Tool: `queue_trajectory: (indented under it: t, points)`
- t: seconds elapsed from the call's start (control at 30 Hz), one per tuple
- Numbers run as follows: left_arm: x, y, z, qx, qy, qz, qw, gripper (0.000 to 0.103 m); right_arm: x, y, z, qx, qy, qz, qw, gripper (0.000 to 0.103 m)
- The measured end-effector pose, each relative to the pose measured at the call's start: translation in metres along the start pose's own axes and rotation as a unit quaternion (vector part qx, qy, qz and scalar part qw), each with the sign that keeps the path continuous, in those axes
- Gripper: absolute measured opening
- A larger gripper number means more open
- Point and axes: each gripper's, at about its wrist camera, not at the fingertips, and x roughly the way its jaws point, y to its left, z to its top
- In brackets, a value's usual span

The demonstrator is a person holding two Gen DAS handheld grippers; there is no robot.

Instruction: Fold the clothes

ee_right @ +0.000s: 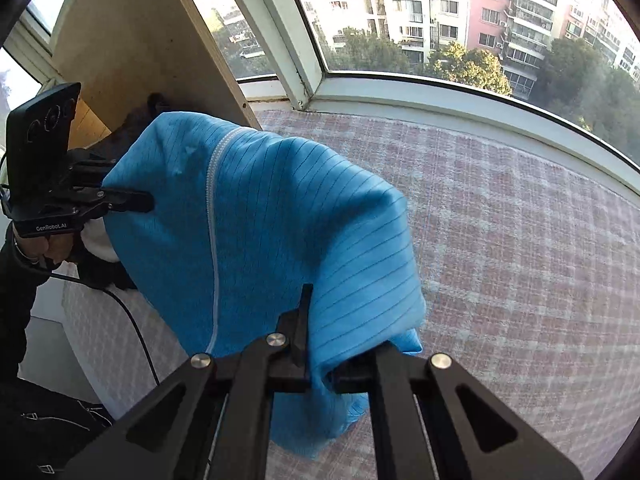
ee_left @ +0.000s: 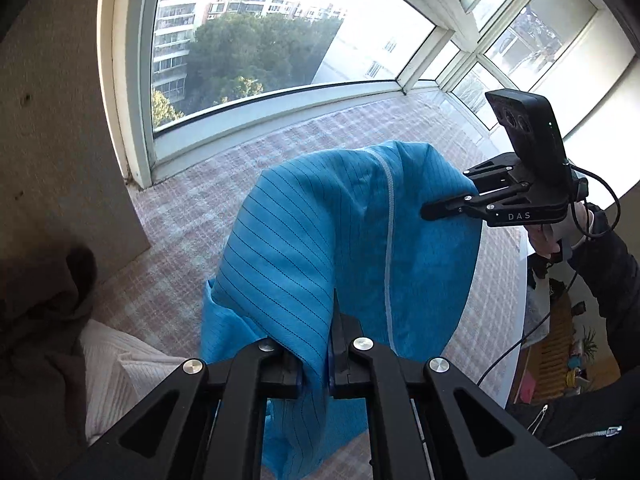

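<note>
blue garment (ee_left: 320, 240) held off the surface, spanning centre of the left wrist view from bottom centre to right of centre; thin dark pinstripes across the fabric, pale zipper line (ee_left: 387, 248) running top to bottom. lower folds hanging below the grip, down to the bottom centre of the frame.

left gripper (ee_left: 320, 364) at bottom centre of the left wrist view, jaws pressed together on a fold of the blue garment, cloth bunched between them. seen again at left of the right wrist view (ee_right: 150, 202), tips against the fabric's left edge, black camera block standing above it.

right gripper (ee_right: 320, 364) at bottom centre of the right wrist view, pinching a fold of the same cloth, fabric draped over the right finger. seen again at right of centre in the left wrist view (ee_left: 426, 211), finger tip laid against the garment's right side, hand (ee_left: 544, 240) behind it at the right edge.

pink and white checked surface (ee_right: 520, 240) beneath the garment, filling the right half of the right wrist view and the middle band of the left wrist view. curved window frame (ee_left: 280, 108) along its far side, across the upper part of the frame, apartment blocks and trees outside. white folded cloth (ee_left: 116, 368) at lower left of the left wrist view, dark brown fabric (ee_left: 40, 320) beside it at the left edge. black cable (ee_right: 136, 328) trailing at lower left of the right wrist view.
</note>
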Motion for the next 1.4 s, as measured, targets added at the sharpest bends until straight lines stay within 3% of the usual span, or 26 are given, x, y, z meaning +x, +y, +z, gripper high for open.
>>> queue_trajectory:
  t: [0.1, 0.2, 0.3, 0.4, 0.47, 0.6, 0.67, 0.87, 1.07, 1.17, 1.23, 1.3, 1.4]
  points:
    - [0.037, 0.030, -0.018, -0.063, 0.056, -0.011, 0.9964, 0.006, 0.049, -0.008, -0.008, 0.029, 0.055, 0.011, 0.998, 0.006]
    - [0.062, 0.045, -0.028, -0.075, 0.083, 0.011, 0.9937, 0.007, 0.084, -0.003, -0.012, 0.009, 0.084, -0.010, 0.996, 0.007]
    - [0.077, 0.055, -0.032, -0.089, 0.093, 0.013, 0.9916, 0.013, 0.104, -0.003, -0.012, -0.011, 0.105, -0.042, 0.993, 0.020]
    - [0.083, 0.053, -0.031, -0.067, 0.099, 0.041, 0.9920, 0.029, 0.107, -0.014, -0.010, -0.011, 0.113, -0.059, 0.992, 0.039]
    - [0.086, 0.048, -0.031, -0.043, 0.102, 0.060, 0.9921, 0.031, 0.104, -0.021, -0.009, -0.022, 0.117, -0.076, 0.990, 0.052]
    - [0.079, 0.038, -0.030, 0.001, 0.098, 0.091, 0.9910, 0.033, 0.084, -0.026, -0.006, -0.076, 0.077, -0.085, 0.990, 0.053]
    - [0.074, 0.037, -0.028, 0.015, 0.096, 0.095, 0.9908, 0.036, 0.084, -0.028, -0.003, -0.098, 0.061, -0.075, 0.991, 0.061]
    - [0.079, 0.058, -0.015, 0.020, 0.108, 0.082, 0.9906, 0.044, 0.108, -0.041, 0.007, -0.106, 0.054, -0.027, 0.993, 0.062]
    - [0.080, 0.069, -0.022, 0.017, 0.134, 0.072, 0.9881, 0.049, 0.102, -0.045, 0.016, -0.134, 0.056, -0.016, 0.989, 0.062]
    - [0.063, 0.065, -0.032, 0.026, 0.142, 0.090, 0.9854, 0.049, 0.093, -0.047, 0.016, -0.153, 0.096, -0.007, 0.983, 0.062]
    - [0.051, 0.061, -0.038, 0.035, 0.145, 0.106, 0.9831, 0.048, 0.085, -0.044, 0.011, -0.181, 0.116, -0.044, 0.976, 0.062]
    - [0.035, 0.048, -0.034, 0.058, 0.132, 0.126, 0.9815, 0.048, 0.075, -0.035, 0.019, -0.203, 0.108, -0.058, 0.972, 0.062]
    - [0.019, 0.027, -0.012, 0.100, 0.115, 0.132, 0.9795, 0.048, 0.070, -0.011, 0.038, -0.233, 0.082, -0.022, 0.969, 0.062]
